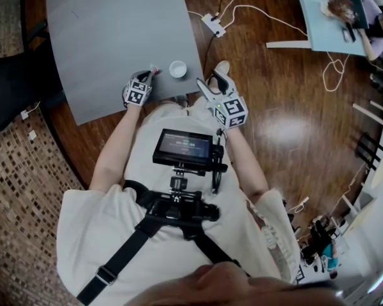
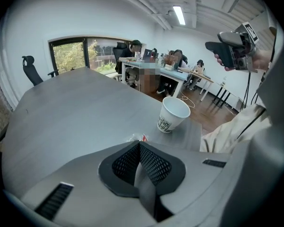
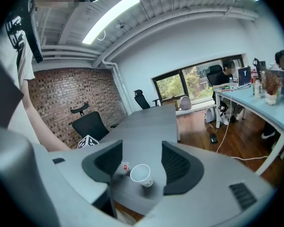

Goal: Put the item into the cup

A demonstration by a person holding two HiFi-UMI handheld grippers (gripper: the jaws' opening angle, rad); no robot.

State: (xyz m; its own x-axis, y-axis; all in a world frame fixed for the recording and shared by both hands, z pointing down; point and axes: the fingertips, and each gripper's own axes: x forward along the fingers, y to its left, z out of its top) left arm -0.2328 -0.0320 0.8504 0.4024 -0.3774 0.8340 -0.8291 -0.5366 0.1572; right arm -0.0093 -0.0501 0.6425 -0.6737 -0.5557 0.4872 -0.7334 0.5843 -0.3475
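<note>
Left gripper view shows the left gripper (image 2: 139, 143) with its jaws pressed together, pinching a small crinkled white packet with a red mark (image 2: 136, 137) at their tips, low over the grey table (image 2: 75, 112). A white paper cup (image 2: 173, 115) stands just to the right. The right gripper (image 3: 142, 146) hangs wide open and empty.

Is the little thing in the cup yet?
Not yet. The cup stands empty on the table. The left gripper is shut on the small packet beside it. The right gripper is open, holding nothing. Left to do: lift the packet and drop it in.
</note>
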